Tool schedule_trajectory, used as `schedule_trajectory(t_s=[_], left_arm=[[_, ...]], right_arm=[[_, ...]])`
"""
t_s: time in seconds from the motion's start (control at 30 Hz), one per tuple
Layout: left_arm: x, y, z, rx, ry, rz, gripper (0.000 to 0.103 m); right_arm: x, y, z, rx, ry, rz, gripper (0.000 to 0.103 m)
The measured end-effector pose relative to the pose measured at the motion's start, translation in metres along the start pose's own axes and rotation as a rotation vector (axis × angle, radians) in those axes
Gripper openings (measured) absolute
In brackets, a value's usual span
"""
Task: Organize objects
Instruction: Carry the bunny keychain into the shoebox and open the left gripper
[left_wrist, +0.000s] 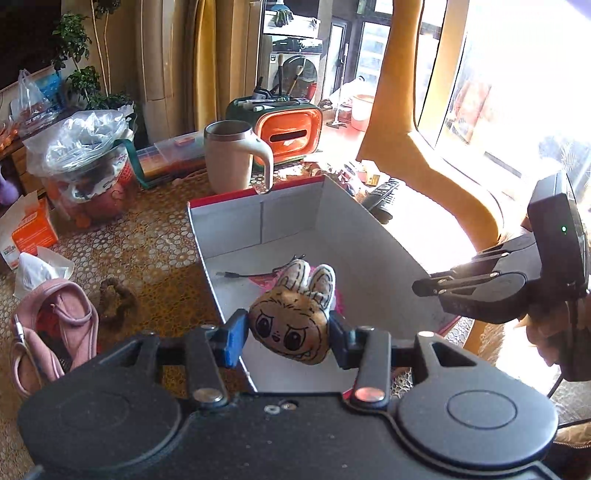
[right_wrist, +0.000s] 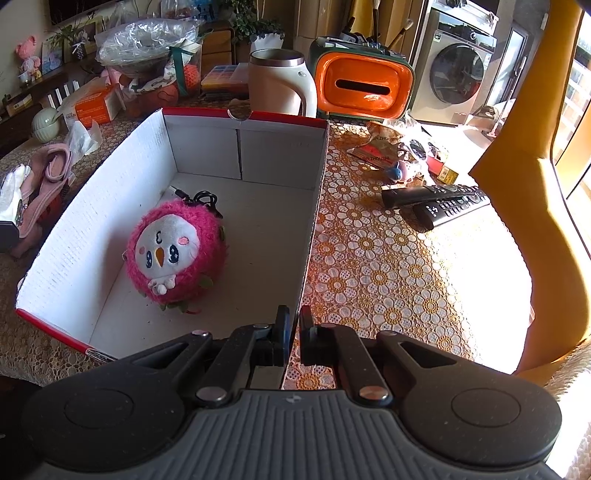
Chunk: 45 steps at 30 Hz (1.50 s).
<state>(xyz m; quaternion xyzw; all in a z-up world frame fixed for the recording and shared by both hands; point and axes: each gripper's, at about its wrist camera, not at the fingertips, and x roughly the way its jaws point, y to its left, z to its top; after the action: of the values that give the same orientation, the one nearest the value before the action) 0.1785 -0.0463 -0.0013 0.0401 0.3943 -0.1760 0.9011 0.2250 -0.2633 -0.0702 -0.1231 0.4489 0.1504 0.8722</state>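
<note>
Gripping: the left gripper (left_wrist: 288, 334) has its jaws clenched on a brown bunny-eared plush (left_wrist: 291, 325), held above the near end of the box (left_wrist: 236, 221).
Right gripper (right_wrist: 291, 332): jaws pinched on the box's right wall, near its front corner.
Inside the box: a pink round plush (right_wrist: 175, 251) lies on the floor, a black cable (left_wrist: 236, 275) beyond it.
Around: a cream mug (left_wrist: 232, 158) and an orange tissue holder (left_wrist: 290, 134) stand behind the box; a pink pouch (left_wrist: 55, 328) lies to its left.
Right wrist view only: two remotes (right_wrist: 439, 203) right of the box, a washing machine (right_wrist: 458, 70) behind.
Surface: floral lace cloth (right_wrist: 373, 266), sunlit beside a window.
</note>
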Motion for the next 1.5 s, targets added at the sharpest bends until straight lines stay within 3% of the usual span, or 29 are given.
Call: schedule_trajectory(t_s=[0.27,0.73,0.83,0.87,0.93,1.2,1.5], left_arm=[[0.048,-0.027,0.017,0.041,0.086,-0.046,0.044],[0.106,-0.041,0.003,0.060,0.260,-0.112,0.046],[0.111,-0.040,0.000,0.048,0.275,-0.124,0.054],[0.112,-0.039,-0.001,0.048,0.277,-0.124,0.062],[0.113,-0.039,-0.002,0.052,0.274,-0.117,0.068],[0.106,-0.039,-0.003,0.051,0.244,-0.109,0.069],[0.075,-0.034,-0.002,0.035,0.158,-0.098,0.071]], right_arm=[[0.000,-0.002,-0.001,0.010,-0.005,0.018,0.005],[-0.001,-0.005,-0.002,0.013,-0.005,0.043,0.005],[-0.001,-0.005,-0.002,0.014,-0.005,0.046,0.006],[-0.001,-0.006,-0.002,0.016,-0.005,0.047,0.006],[-0.001,-0.006,-0.002,0.018,-0.004,0.049,0.006],[-0.001,-0.007,-0.002,0.021,-0.004,0.050,0.006],[-0.002,-0.007,-0.002,0.021,-0.002,0.049,0.006]])
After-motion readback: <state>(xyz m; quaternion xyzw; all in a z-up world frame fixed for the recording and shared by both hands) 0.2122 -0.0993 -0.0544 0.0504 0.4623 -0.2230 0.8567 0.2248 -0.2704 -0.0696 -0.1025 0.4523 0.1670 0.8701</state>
